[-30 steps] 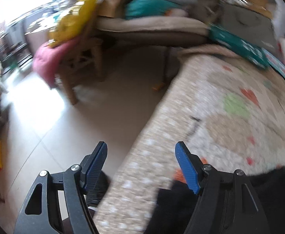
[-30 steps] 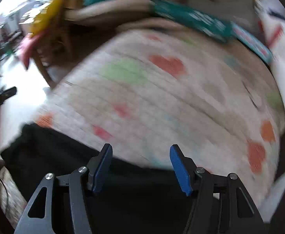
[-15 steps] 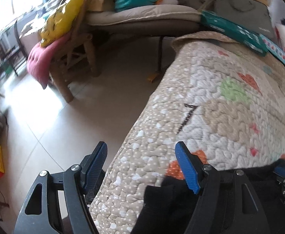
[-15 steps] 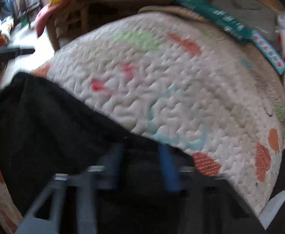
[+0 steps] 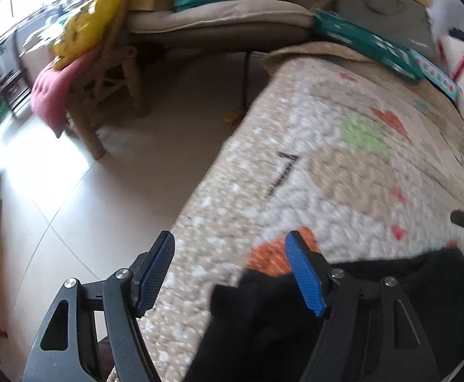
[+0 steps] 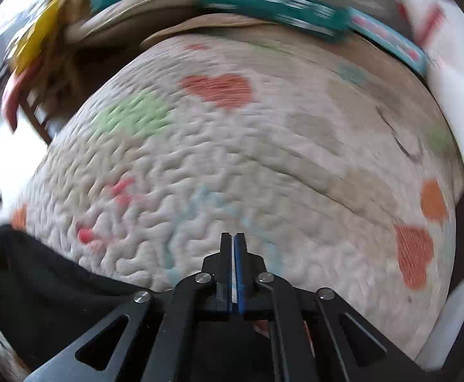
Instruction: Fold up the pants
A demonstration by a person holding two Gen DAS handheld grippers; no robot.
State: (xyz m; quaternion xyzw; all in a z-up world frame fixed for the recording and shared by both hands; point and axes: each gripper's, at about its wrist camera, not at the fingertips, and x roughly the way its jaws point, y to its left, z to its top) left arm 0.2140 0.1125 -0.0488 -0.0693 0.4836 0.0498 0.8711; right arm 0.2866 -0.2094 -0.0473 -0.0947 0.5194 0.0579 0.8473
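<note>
The left gripper (image 5: pixel 228 270) stands with its jaws spread wide and nothing pressed between them. Below and to the right of its blue pads, the black pants (image 5: pixel 263 312) lie bunched on the quilted bedspread (image 5: pixel 343 175); the nearest fold of black cloth sits under the right-hand finger and reaches toward the gap, but the left-hand finger hangs over the bedspread's edge and the pale floor (image 5: pixel 82 197) beyond. Neither pad touches the cloth as far as the view shows.

The right gripper (image 6: pixel 232 238) has just been closing, and its jaws are now clenched together, the two pads meeting with only a thin seam between them. At their tips nothing shows in the seam, and behind them lies only bedspread (image 6: pixel 247 159) with its orange hearts and green patch. The pants (image 6: pixel 41 286) spread to the lower left of the jaws and run underneath the gripper's black frame; whether any cloth is pinched lower in the seam cannot be told, since the frame hides it and the picture is blurred.

Ahead of the left jaws, well apart, stands a wooden chair (image 5: pixel 111 79) with a yellow cushion (image 5: pixel 88 28).
</note>
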